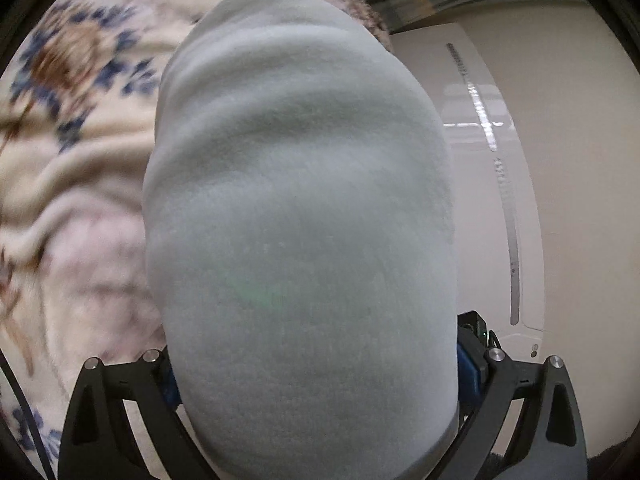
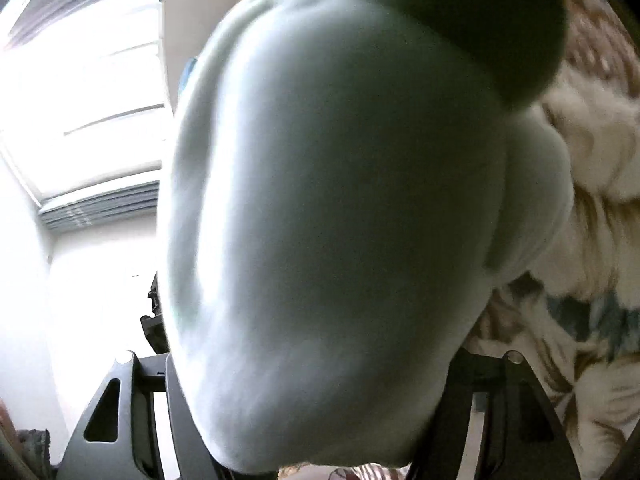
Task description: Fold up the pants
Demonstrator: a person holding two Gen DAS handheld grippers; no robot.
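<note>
Mostly, pale grey-green fleece pants are filling both wrist views, bulging out from between each gripper's arms and hiding the fingertips. Behind them a cream blanket with blue and brown flowers is lying rumpled, blurred in both views. Beside it a white appliance is standing against the wall. The left gripper is grasping a thick bunch of the pants between its jaws. The right gripper is likewise wrapped around a wad of the fabric, though I cannot tell whether its pads are pressing on it.
</note>
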